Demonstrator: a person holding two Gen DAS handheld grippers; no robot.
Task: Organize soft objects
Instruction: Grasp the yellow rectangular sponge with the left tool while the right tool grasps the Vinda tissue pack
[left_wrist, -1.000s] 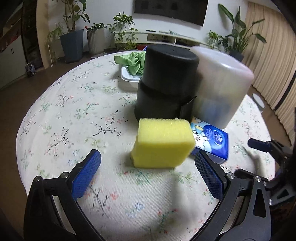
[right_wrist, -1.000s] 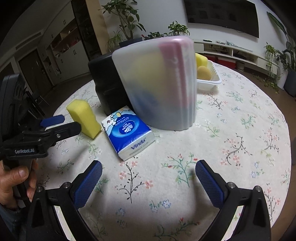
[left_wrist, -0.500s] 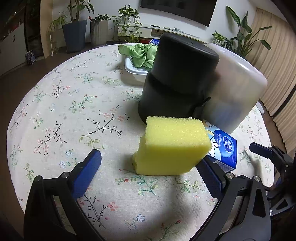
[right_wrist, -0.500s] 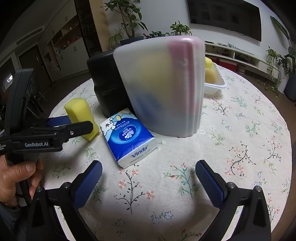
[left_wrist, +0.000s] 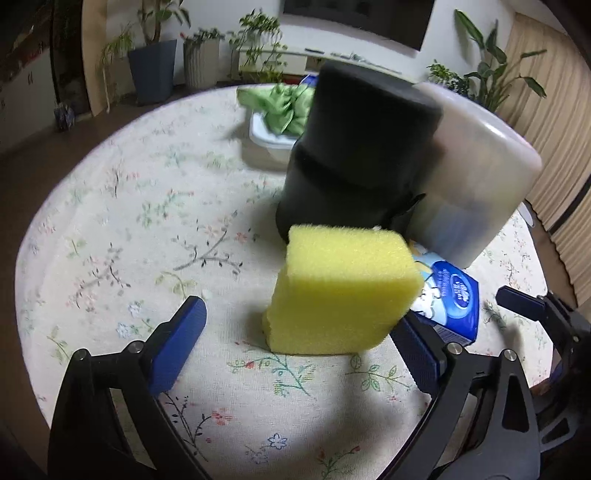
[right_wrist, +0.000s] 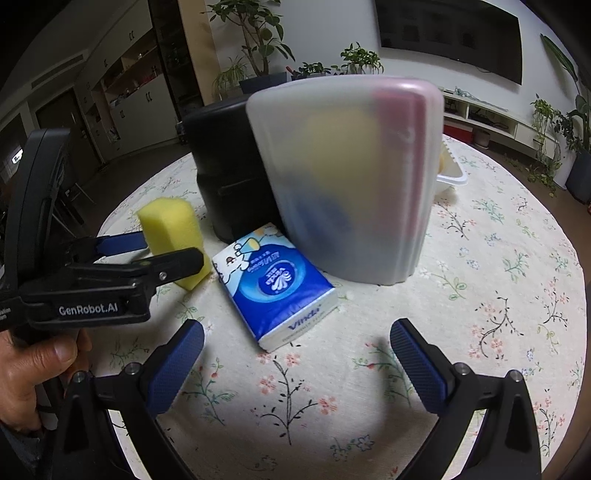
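Since the yellow sponge (left_wrist: 343, 291) is standing on edge right in front of the black bin (left_wrist: 358, 155), we've got our left gripper (left_wrist: 299, 339) straddling it, jaws wide and just starting to close, with the sponge between them but neither pad pressing on it yet as far as we can see. Our right gripper (right_wrist: 295, 354) hangs with its jaws released and nothing in them, a bit back from the tissue pack (right_wrist: 275, 284), which lies flat just beside the sponge and up against the foot of the frosted container (right_wrist: 354, 177).

What worries us: the sponge looks closer to the right-hand pad than the left one, so the squeeze will probably shove it sideways before it bites. Being tall and narrow, it could tip over toward the tissue pack or the bin. That far pad is also sitting really near the tissue pack, so we might snag its corner too. And a soft sponge pinched near its edge could just squish and pop out.
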